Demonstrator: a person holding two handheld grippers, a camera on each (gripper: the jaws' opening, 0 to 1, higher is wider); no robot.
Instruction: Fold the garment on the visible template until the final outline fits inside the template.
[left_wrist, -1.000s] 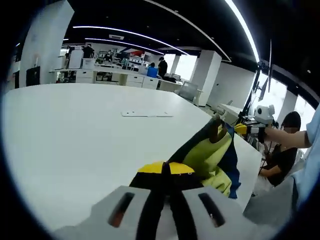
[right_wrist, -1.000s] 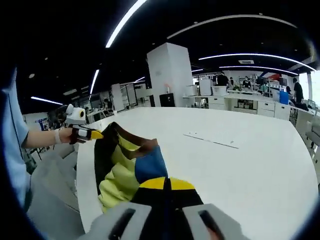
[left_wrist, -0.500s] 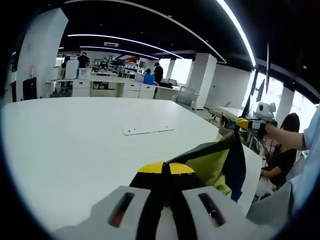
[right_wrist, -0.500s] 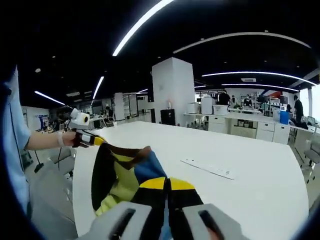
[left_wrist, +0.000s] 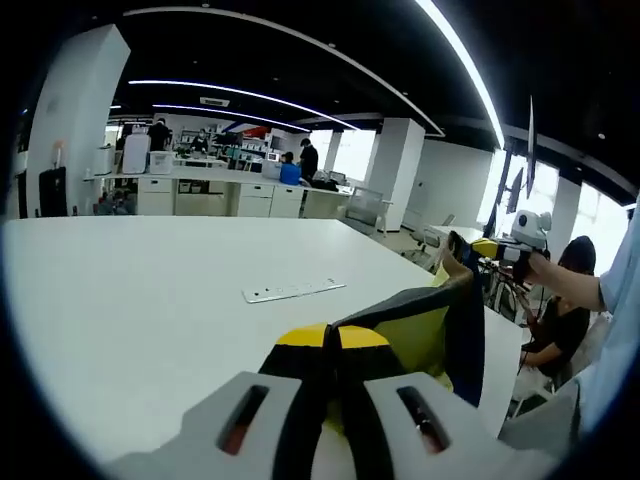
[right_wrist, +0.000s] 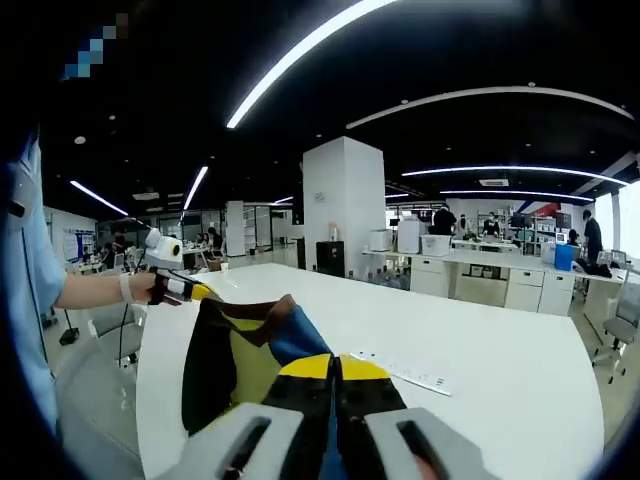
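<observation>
Hanging in the air between both tools, the garment (left_wrist: 430, 330) of black, yellow-green and blue sits at lower right in the left gripper view, above the white table (left_wrist: 150, 290). The left gripper (left_wrist: 333, 345) and the right gripper (right_wrist: 334, 375) each pinch one corner of it. A pale strip (left_wrist: 293, 291) lies mid-table.

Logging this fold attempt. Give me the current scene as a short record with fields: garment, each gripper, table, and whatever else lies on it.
garment: yellow, black and blue garment, held up off the table, stretched between both grippers
left gripper: shut on one end of the garment
right gripper: shut on the other end
table: white table, broad and bare beneath the garment
other item: flat white strip lying on the table beyond the garment
fold state: not yet laid down or folded
</observation>
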